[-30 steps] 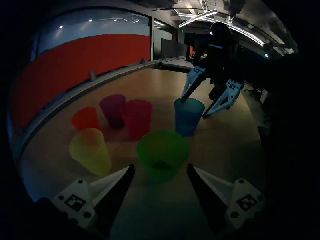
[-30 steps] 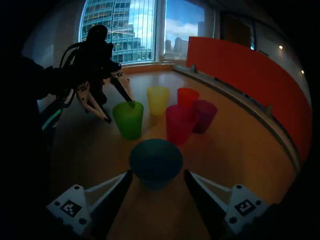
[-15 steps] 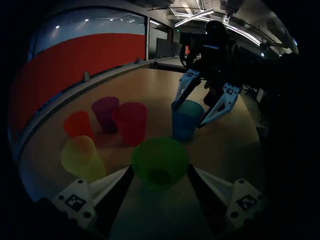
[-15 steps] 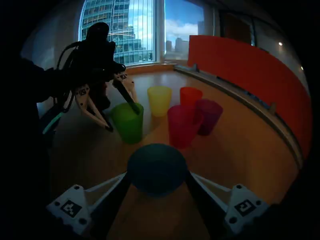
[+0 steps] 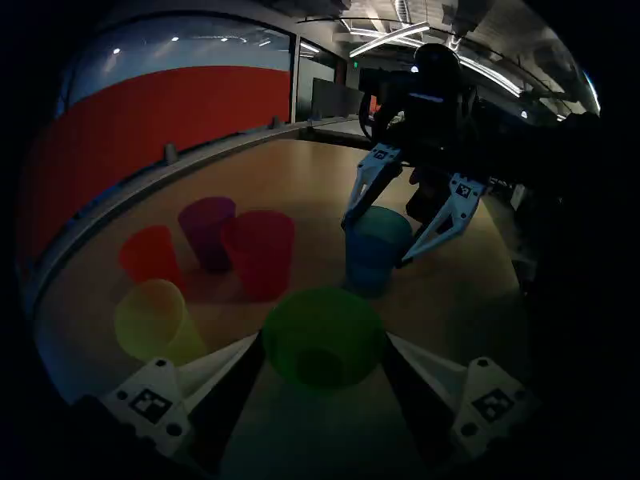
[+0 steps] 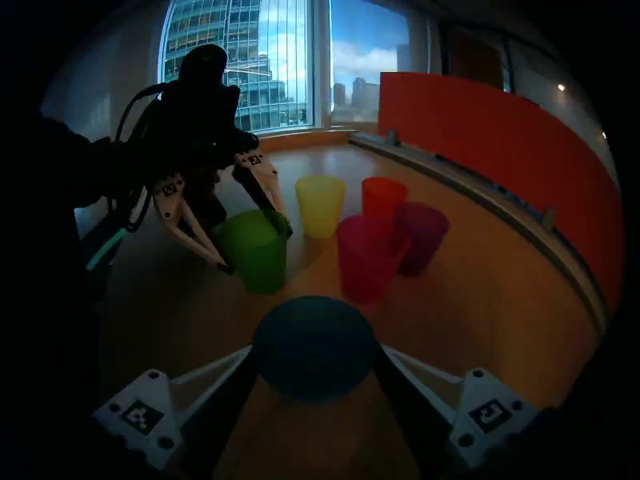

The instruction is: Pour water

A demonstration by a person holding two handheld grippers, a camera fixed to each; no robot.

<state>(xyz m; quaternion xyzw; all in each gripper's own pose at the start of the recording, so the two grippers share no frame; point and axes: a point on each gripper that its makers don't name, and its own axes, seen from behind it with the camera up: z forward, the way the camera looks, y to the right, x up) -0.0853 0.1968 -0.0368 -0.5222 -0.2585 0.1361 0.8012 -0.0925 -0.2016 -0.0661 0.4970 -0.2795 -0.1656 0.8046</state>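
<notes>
The left gripper [image 5: 322,340] sits at 6 o'clock in the left gripper view, grasping a translucent green plastic cup [image 5: 322,316], with one white finger pressed to each side just under the rim. In this dim light I cannot tell whether there is water inside. At about 1 o'clock from that cup, farther across the pale wooden table [image 5: 296,172], the right gripper [image 5: 376,242] grips a translucent blue plastic cup [image 5: 372,256]. Its white fingers slant down onto the cup's two sides, and a dark hand and device body loom above them. Four more cups stand close together at 9 to 10 o'clock. A yellow plastic cup [image 5: 152,324] is nearest and an orange-red plastic cup [image 5: 150,252] stands behind it. A purple plastic cup [image 5: 206,232] and a crimson plastic cup [image 5: 260,252] stand just beside each other. A long red partition panel [image 5: 144,120] runs along the table's far edge at 10 o'clock. In the right gripper view the blue cup is at 6 o'clock, clamped between the near fingers. The green cup is at 10 o'clock from it, upright between the other gripper's fingers. The yellow, orange-red, crimson and purple cups stand at 12 to 1 o'clock, the crimson one nearest. A large window [image 6: 240,56] showing tall buildings and sky is at 11 o'clock.
</notes>
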